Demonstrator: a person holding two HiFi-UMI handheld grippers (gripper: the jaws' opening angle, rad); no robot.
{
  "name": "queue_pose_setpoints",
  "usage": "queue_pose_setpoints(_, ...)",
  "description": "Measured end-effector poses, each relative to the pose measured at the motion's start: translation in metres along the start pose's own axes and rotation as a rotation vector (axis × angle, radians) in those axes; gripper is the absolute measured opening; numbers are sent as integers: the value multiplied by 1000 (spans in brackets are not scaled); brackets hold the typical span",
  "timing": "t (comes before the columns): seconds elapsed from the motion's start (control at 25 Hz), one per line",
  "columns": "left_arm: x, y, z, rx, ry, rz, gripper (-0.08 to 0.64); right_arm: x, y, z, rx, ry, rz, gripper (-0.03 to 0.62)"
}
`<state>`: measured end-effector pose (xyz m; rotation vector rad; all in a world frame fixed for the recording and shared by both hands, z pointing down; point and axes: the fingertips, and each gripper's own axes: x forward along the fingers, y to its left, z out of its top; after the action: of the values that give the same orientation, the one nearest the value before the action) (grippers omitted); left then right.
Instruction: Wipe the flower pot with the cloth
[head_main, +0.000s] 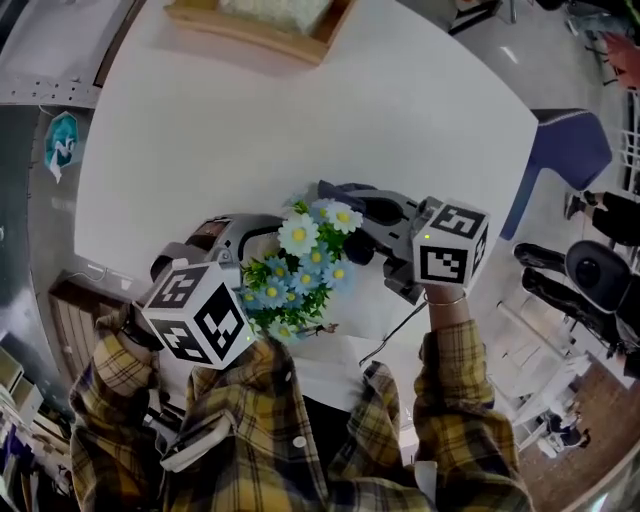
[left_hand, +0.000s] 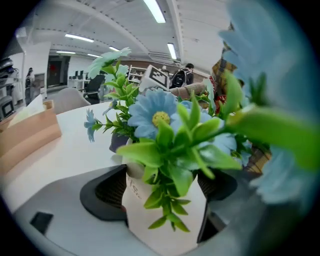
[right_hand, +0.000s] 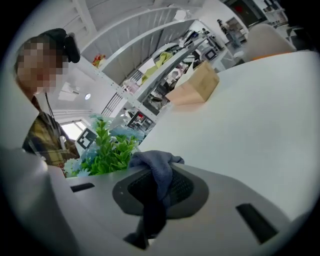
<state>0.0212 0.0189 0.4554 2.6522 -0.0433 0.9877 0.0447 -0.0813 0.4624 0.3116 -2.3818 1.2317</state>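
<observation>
Near edge of the round white table. The left gripper is clamped on the white flower pot, one pad on each side wall. The pot stands upright, its long axis vertical, topped by blue daisies and green leaves. The right gripper is pressed together on a blue-grey cloth, which hangs between the pads. Seen from the right gripper, the pot lies to its left, close by. The right gripper is level and points across the person's front, so a short sweep leftward should bring cloth to pot wall.
</observation>
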Motion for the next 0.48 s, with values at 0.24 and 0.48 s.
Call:
queue_pose_setpoints(0.24, 5, 2, 12, 154, 22, -169, 446, 9, 3, 10, -98, 174, 134, 21)
queue_pose_setpoints(0.48, 5, 5, 12, 218, 28, -253, 446, 25, 5, 11, -133, 278, 187, 21)
